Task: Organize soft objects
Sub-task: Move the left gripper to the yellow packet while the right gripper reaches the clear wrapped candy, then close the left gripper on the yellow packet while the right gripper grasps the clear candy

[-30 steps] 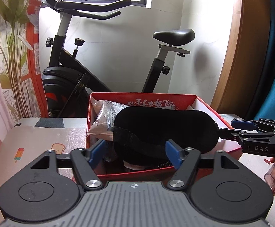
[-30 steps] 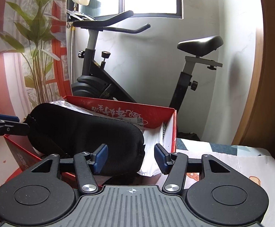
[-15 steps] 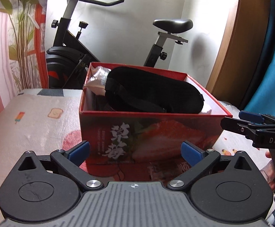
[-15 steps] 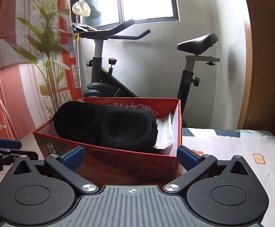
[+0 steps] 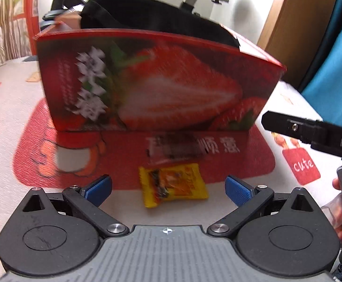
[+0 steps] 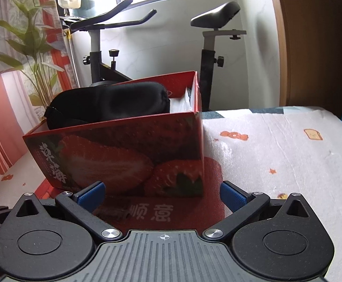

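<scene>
Left wrist view: the left gripper (image 5: pixel 168 189) hangs low with its blue pads spread wide and empty, a crinkly yellow candy wrapper (image 5: pixel 172 185) lying between them at the near edge of the red printed mat (image 5: pixel 133 155). Past it rises the red strawberry-print cardboard box (image 5: pixel 157 82), the black padded sleep mask (image 6: pixel 110 102) mounded above its rim. The right gripper (image 6: pixel 162 195) is parted too, holding nothing, facing the box's right corner, with bare patterned cloth surface (image 6: pixel 276 155) stretching rightward.

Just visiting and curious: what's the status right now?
Left gripper open, right gripper open, both empty. Black eye mask in strawberry box. Yellow packet lies between left fingers.
</scene>
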A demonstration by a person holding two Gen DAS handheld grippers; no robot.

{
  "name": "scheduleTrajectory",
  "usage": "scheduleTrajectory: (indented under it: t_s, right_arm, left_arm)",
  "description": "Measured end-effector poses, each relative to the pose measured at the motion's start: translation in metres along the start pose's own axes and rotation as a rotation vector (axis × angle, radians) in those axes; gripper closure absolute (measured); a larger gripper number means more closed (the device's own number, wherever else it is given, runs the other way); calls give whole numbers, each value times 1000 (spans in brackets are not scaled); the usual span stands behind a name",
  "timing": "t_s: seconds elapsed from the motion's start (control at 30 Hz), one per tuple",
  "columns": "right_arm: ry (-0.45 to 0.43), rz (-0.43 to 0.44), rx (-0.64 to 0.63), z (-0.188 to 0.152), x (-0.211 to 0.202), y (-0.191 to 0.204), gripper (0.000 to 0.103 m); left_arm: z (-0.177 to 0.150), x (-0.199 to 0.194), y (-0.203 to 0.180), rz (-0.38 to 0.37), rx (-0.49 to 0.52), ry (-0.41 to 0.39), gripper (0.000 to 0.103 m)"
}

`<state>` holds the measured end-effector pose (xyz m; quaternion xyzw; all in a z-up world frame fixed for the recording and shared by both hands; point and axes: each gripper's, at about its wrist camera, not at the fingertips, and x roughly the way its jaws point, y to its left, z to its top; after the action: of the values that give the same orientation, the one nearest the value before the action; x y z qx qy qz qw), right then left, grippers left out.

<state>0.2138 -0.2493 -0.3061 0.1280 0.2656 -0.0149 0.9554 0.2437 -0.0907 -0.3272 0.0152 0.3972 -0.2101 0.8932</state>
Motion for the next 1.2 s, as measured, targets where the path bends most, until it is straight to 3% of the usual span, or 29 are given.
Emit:
scheduleTrajectory:
  t_s: [0.3, 0.4, 0.5, 0.67, 0.9, 1.2]
  right_arm:
    - [11, -28, 47, -6, 2, -22, 0]
    - [21, -24, 54, -7, 6, -23, 0]
    - [40, -11, 53, -10, 11, -21, 0]
    - [74, 26, 24, -15, 20, -5, 0]
    - [141, 87, -34, -20, 42, 28, 1]
    - [219, 50, -133, -19, 84, 85, 8]
  left_arm:
    - [-3, 25, -21, 106, 65, -5, 8]
    - [-7, 23, -25, 147, 130, -35, 28]
    - [-8, 18, -19, 133, 128, -43, 37]
    - [-9, 2, 3, 108, 106, -41, 40]
    - [-1, -24, 59, 162, 5, -54, 41]
    - [16, -64, 114, 239, -45, -142, 41]
